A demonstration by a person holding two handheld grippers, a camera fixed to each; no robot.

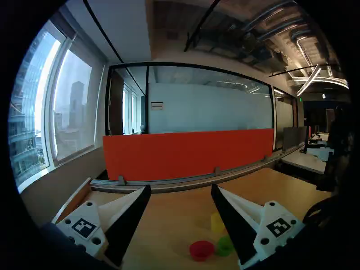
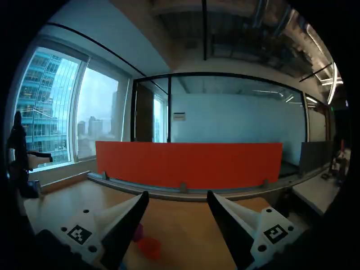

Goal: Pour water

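Left tongs (image 1: 180, 186) parted | right tongs (image 2: 177, 193) parted | red cup (image 1: 201, 250) on desk (image 1: 180, 218)

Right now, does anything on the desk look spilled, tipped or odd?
Nothing stands out. The red cup, green cup and yellow cup seem upright on the desk, with no puddle; left gripper and right gripper are open.

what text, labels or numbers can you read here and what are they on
Nothing can be read as words or numbers.
sign on the far wall: too small and blurred to read.
markers on the left tongs and right tongs: black and white square patterns, no letters or numbers.
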